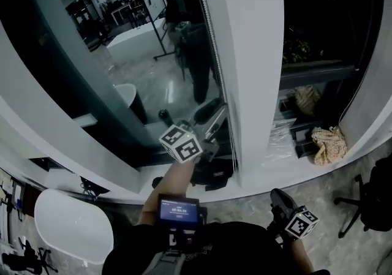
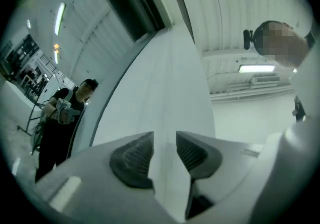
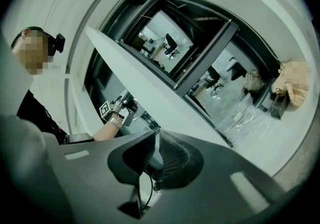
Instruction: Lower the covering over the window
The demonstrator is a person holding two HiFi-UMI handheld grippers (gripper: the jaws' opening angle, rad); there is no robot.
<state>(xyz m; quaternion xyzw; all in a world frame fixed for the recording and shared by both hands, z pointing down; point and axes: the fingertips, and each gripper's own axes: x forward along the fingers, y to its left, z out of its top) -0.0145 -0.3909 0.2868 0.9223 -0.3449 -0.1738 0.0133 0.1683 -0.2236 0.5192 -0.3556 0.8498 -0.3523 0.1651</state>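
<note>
2 dark windows [image 1: 318, 16] meet a white sill [image 1: 318, 173] above grey floor [image 1: 245, 206]; white blind [image 1: 251, 65] hangs upright, end down; left gripper [image 2: 165, 144] opening, right gripper [image 3: 156, 140] closing, both empty

Left arm [image 1: 174, 182] stretched forward and up. My left gripper [image 2: 165, 153]: jaws opening, pads apart, pressing nothing. My right gripper [image 3: 156, 155] low at my side: jaws closing, slim gap, nothing between.
</note>
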